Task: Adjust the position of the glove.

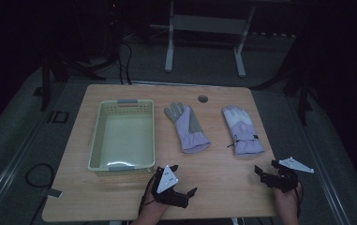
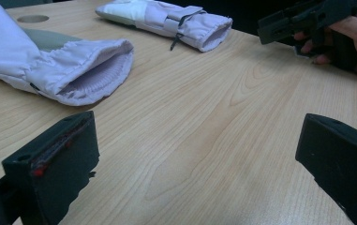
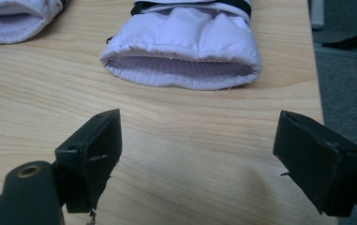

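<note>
Two lilac winter gloves lie flat on the wooden table [image 1: 213, 178]. The left glove [image 1: 188, 126] shows a grey palm; its cuff [image 2: 87, 75] opens toward my left gripper [image 2: 197, 159]. The right glove [image 1: 242, 130] has a white back and a black strap, and its cuff [image 3: 185, 51] faces my right gripper [image 3: 199, 145]. My left gripper [image 1: 183, 179] sits near the table's front edge, below the left glove, open and empty. My right gripper [image 1: 266, 167] hovers just in front of the right glove, open and empty. A hand holds the right gripper [image 2: 307, 18] at the far side of the left gripper view.
A pale yellow slotted basket [image 1: 96, 140] stands on the left half of the table, with nothing in it. A round cable hole [image 1: 203, 99] sits at the back edge. A white frame [image 1: 204, 28] stands on the floor beyond the table. The table's right edge [image 3: 314, 70] is close to the right glove.
</note>
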Action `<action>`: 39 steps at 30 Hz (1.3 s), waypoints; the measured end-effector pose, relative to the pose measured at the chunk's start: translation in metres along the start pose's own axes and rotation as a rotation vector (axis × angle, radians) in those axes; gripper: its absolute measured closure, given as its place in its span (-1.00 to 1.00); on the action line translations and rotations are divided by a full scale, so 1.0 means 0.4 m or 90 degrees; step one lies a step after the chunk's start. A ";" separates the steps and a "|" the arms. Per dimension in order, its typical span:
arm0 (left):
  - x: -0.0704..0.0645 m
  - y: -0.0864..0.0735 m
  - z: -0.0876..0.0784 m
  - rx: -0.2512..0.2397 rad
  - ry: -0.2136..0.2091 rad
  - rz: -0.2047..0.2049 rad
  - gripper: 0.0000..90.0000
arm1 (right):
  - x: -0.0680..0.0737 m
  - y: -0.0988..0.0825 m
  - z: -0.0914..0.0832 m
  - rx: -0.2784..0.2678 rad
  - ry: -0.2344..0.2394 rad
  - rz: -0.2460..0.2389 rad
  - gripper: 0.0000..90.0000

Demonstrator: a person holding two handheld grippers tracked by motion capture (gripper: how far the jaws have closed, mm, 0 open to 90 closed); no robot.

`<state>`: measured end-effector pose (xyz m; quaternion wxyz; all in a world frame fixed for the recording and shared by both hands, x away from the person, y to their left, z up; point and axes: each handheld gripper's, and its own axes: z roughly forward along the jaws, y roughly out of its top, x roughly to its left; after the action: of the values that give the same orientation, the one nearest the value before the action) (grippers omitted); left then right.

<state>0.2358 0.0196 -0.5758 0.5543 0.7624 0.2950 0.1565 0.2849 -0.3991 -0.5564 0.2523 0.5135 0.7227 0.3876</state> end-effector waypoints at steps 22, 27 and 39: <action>-0.003 0.000 0.000 -0.001 0.001 0.007 -1.00 | 0.024 0.060 -0.050 -0.037 0.038 -0.024 -0.70; -0.002 0.000 0.000 -0.001 -0.001 0.004 -1.00 | 0.034 0.087 -0.057 -0.052 0.047 -0.036 -0.70; -0.001 0.000 0.000 -0.001 -0.004 0.003 -1.00 | 0.093 0.169 -0.022 -0.042 0.093 -0.065 -0.69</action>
<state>0.2354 0.0195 -0.5757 0.5554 0.7633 0.2912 0.1553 0.3023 -0.3552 -0.4949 0.2351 0.4377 0.7515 0.4341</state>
